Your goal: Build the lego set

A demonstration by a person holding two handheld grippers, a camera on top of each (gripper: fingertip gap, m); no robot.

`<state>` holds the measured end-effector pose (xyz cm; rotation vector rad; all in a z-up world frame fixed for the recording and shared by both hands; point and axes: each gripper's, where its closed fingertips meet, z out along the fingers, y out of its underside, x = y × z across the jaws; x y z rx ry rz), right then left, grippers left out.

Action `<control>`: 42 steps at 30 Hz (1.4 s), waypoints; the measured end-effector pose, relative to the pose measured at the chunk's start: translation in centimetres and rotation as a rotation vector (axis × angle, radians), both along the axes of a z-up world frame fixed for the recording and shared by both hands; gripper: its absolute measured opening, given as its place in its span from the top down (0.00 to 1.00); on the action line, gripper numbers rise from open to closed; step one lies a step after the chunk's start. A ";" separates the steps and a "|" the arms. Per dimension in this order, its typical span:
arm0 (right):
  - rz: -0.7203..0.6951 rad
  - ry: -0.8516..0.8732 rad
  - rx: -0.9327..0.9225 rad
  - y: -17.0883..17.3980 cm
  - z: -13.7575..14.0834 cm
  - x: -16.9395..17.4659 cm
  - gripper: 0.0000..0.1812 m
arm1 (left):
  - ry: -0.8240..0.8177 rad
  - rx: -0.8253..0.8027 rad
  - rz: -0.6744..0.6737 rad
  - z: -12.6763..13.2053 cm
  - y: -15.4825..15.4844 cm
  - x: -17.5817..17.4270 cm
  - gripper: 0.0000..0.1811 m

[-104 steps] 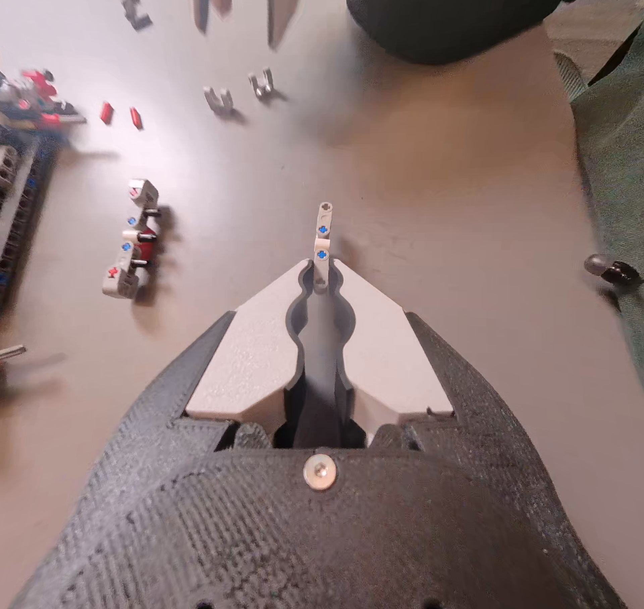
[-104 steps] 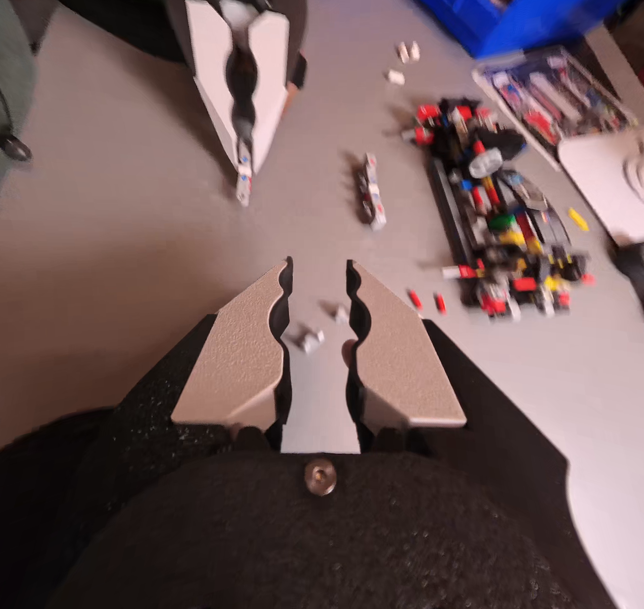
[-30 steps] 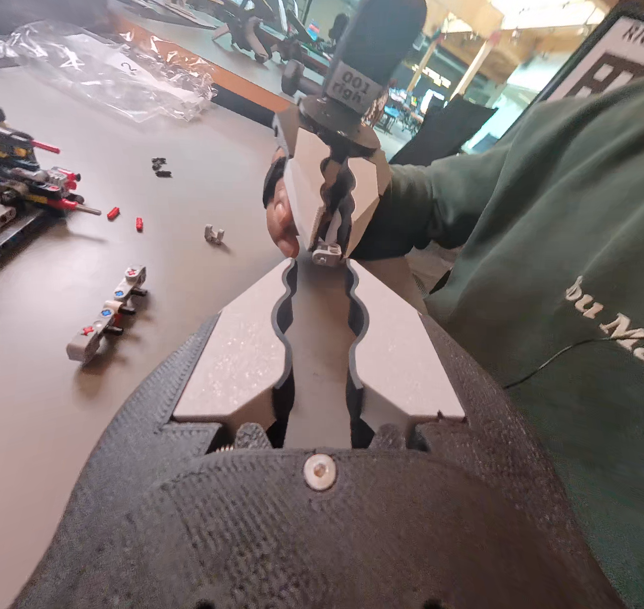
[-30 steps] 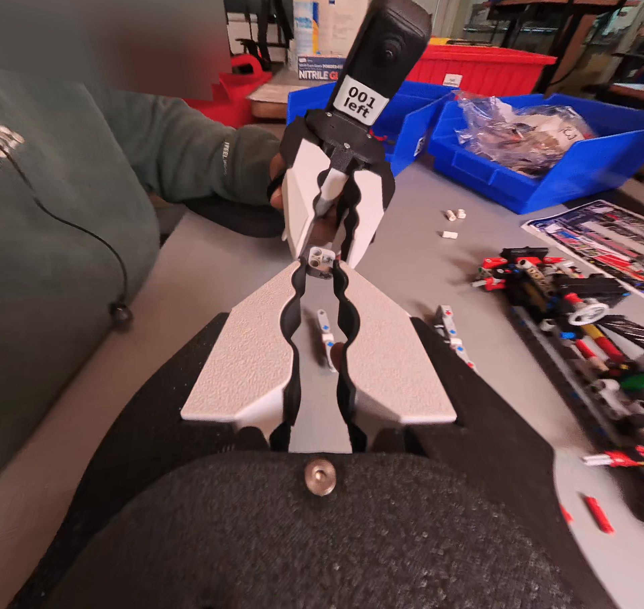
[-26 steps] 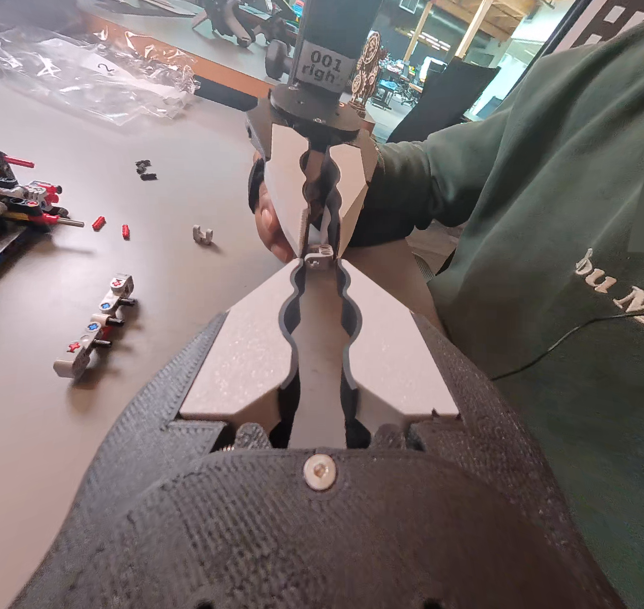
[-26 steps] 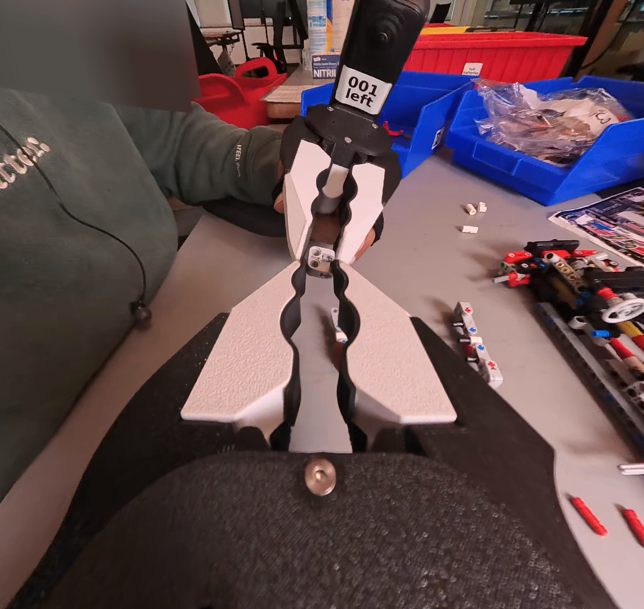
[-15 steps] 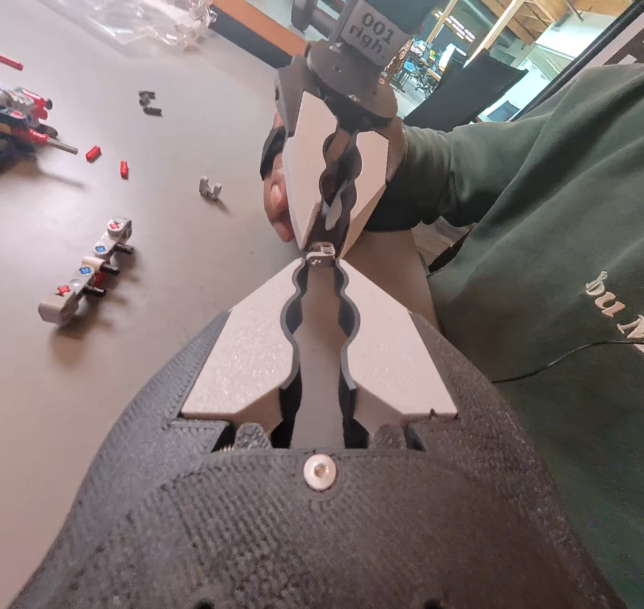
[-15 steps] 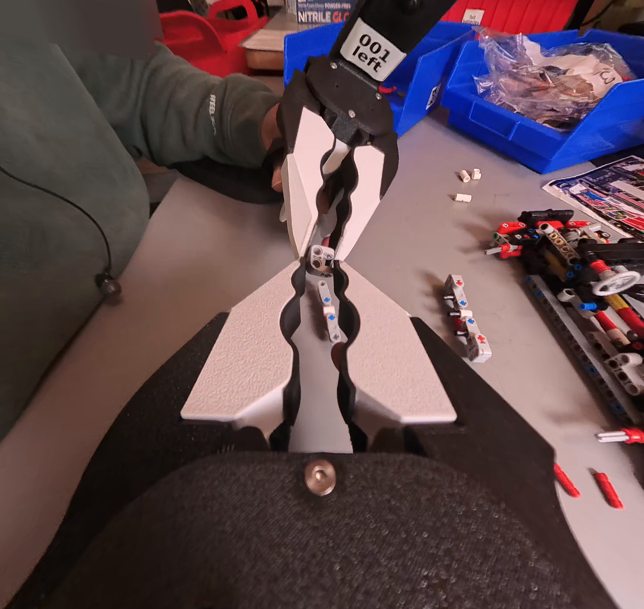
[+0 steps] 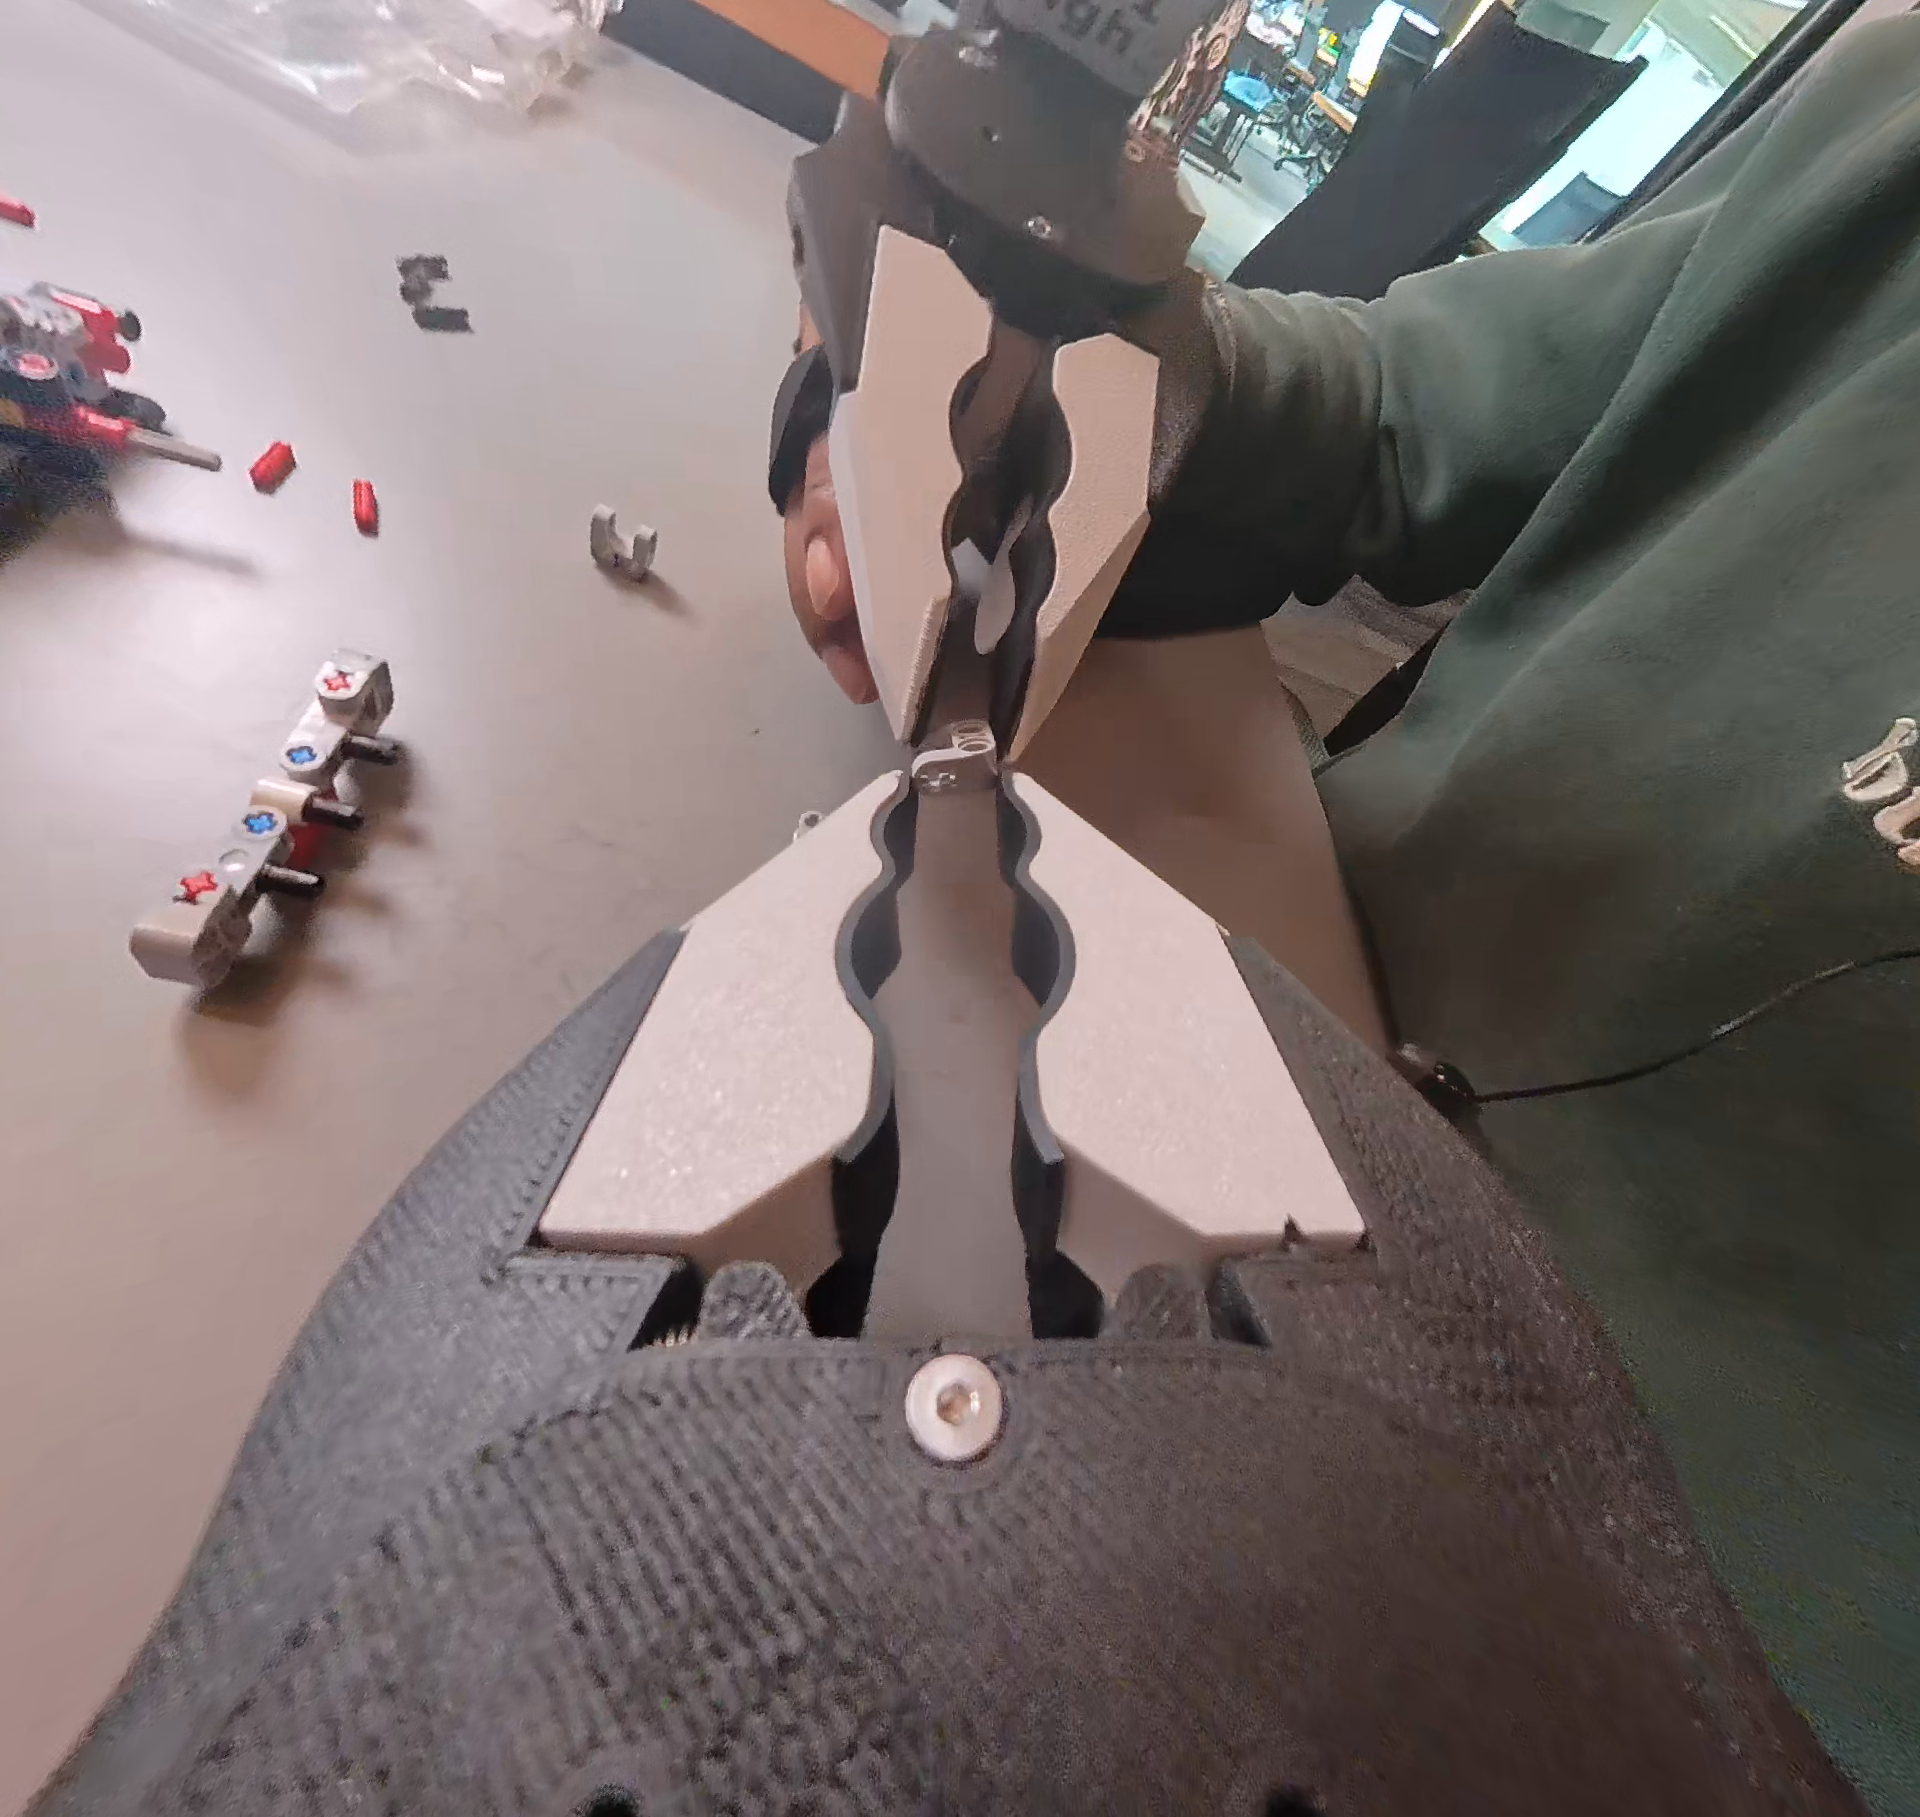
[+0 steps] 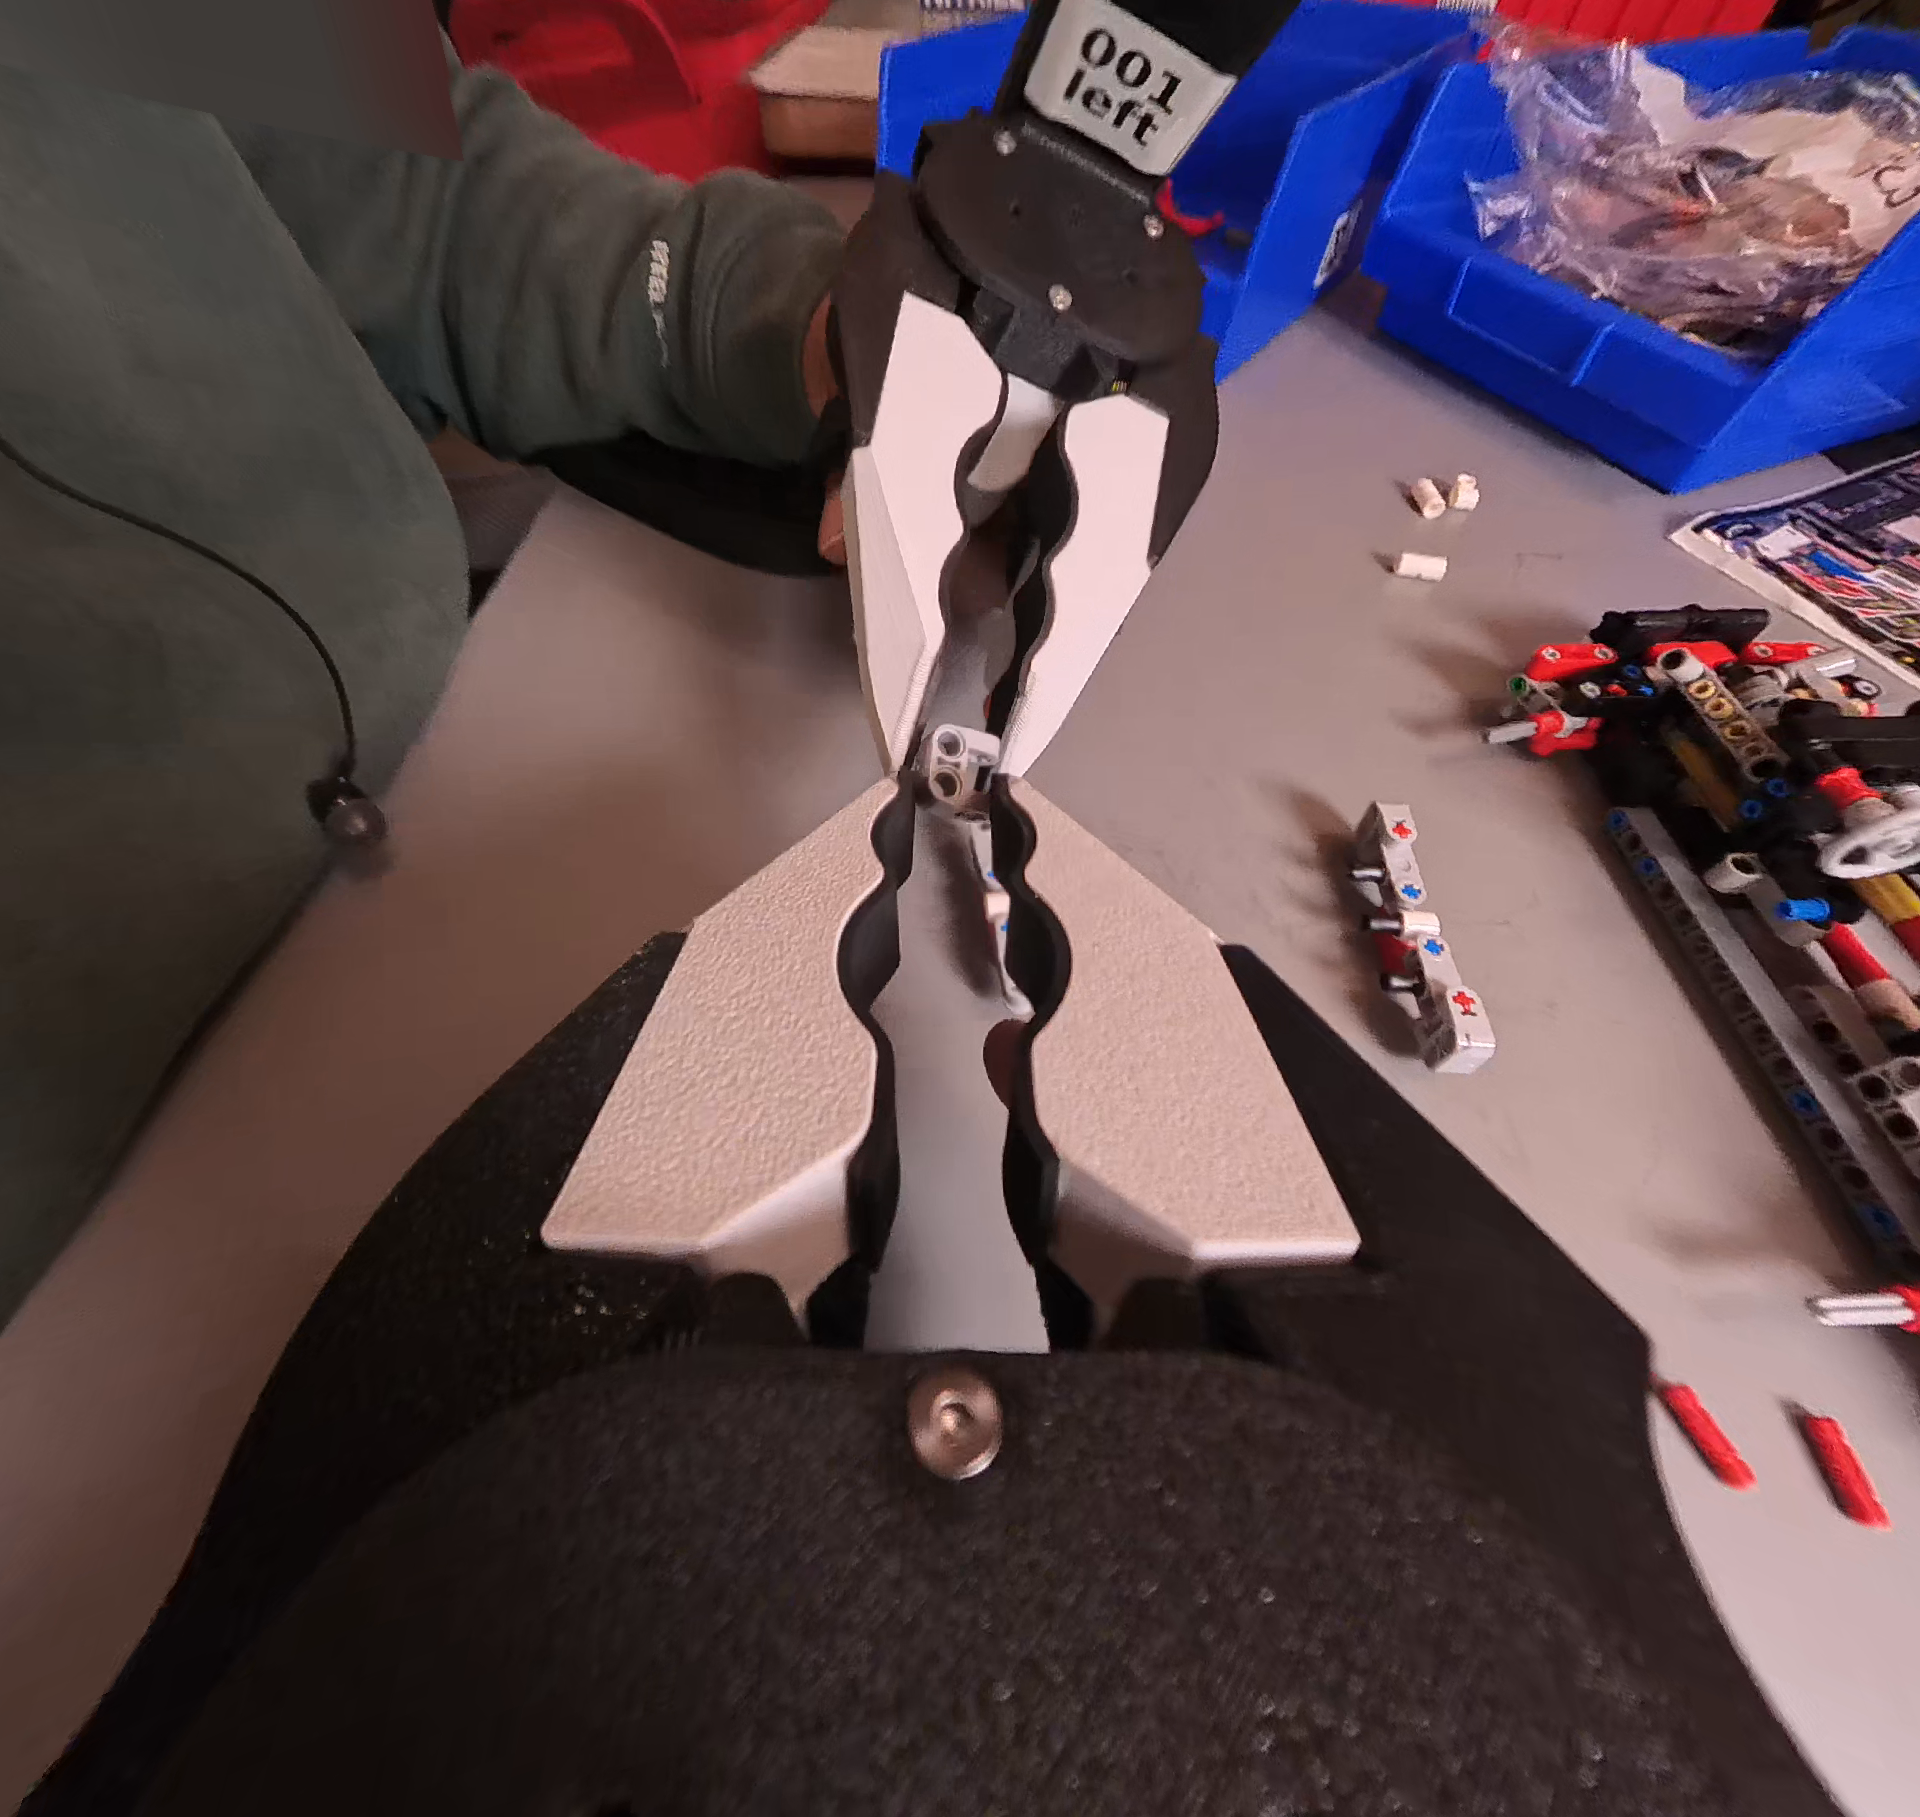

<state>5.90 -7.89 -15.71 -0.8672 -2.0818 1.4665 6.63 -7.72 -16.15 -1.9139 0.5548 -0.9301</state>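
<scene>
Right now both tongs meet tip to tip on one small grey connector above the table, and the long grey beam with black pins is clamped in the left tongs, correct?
Not quite. The left tongs and right tongs do meet on the small grey connector, but the long grey beam with black pins lies loose on the table, as the left wrist view shows.

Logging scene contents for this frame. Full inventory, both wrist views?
small connector piece: 1, light grey, pinched between both grippers' tips in mid-air
beam subassembly: 1, grey with blue and red pins, on table
partly built model: 1, black, red and yellow, table's right
red pins: 2, near right edge
clip piece: 1, grey, on table
storage bins: blue, far side
table: 1, grey
left gripper: shut on piece
right gripper: shut on piece
</scene>
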 end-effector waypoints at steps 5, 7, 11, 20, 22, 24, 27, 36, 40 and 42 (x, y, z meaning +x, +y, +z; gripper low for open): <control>0.015 0.028 -0.143 0.1 1.9 0.2 0.95 | 0.015 0.114 -0.009 1.4 -0.2 0.1 0.98; 0.014 0.025 -0.167 0.2 2.1 0.2 0.96 | 0.011 0.129 -0.009 1.7 -0.3 0.2 0.99; 0.035 0.026 -0.234 -0.1 2.7 0.3 0.96 | 0.027 0.149 0.027 1.8 0.1 -0.3 0.95; 0.095 -0.004 -0.336 -0.7 3.2 0.9 0.96 | 0.055 0.306 0.015 3.5 -0.4 0.2 0.96; 0.093 -0.017 -0.316 -0.7 2.7 0.8 0.96 | 0.077 0.291 0.012 3.1 -0.4 0.1 0.97; 0.083 -0.031 -0.283 -0.6 2.2 0.8 0.96 | 0.101 0.261 0.014 2.6 -0.4 0.0 0.97; 0.038 -0.037 -0.186 -0.1 1.1 0.4 0.96 | 0.154 0.213 0.044 1.5 0.1 -0.4 0.97; -0.060 -0.045 0.039 0.6 -1.2 -0.7 0.94 | 0.279 0.149 0.095 -0.7 0.8 -0.9 0.97; -0.059 -0.037 0.088 0.7 -1.3 -0.6 0.97 | 0.275 0.153 0.094 -0.7 0.8 -0.9 0.97; -0.044 -0.035 0.093 1.1 -1.2 -0.3 0.97 | 0.282 0.175 0.097 -0.6 0.8 -0.9 0.98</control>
